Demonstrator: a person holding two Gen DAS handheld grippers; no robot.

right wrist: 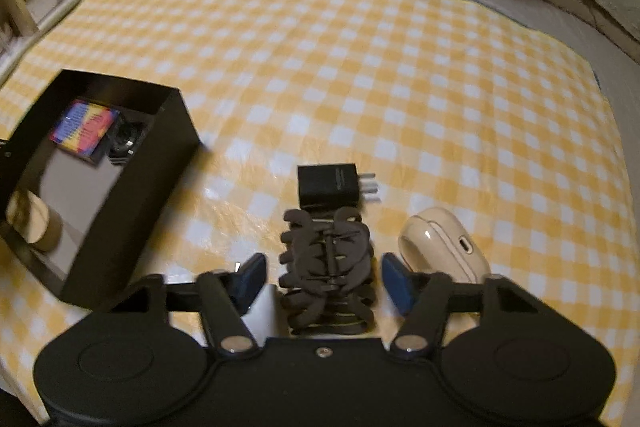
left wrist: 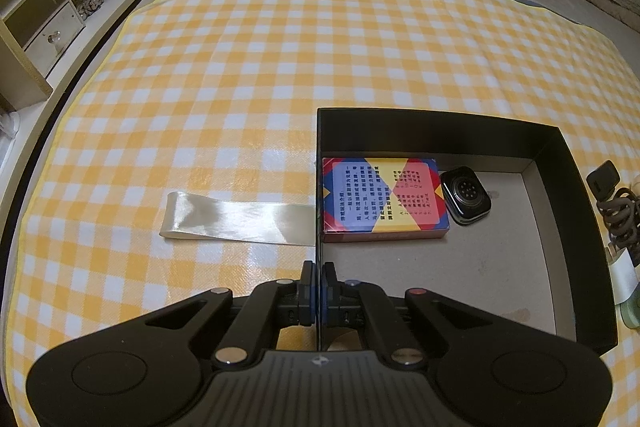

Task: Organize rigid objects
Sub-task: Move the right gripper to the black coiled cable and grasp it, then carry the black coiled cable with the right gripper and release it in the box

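The right claw (right wrist: 323, 277) stands open around the hair clip (right wrist: 328, 267) on the checked cloth (right wrist: 400, 87), pads not touching; the left claw (left wrist: 319, 273) is closed on the box (left wrist: 440, 131) wall

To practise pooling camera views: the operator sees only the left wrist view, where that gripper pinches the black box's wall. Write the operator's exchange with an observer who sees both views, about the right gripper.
Operator: Has the right gripper caught anything?
Observer: No. The right gripper stands open astride the hair claw, pads clear of it.
Operator: I see only a corner of the charger. How does it lie?
Observer: The charger lies flat just beyond the claw, prongs pointing away from the black box.
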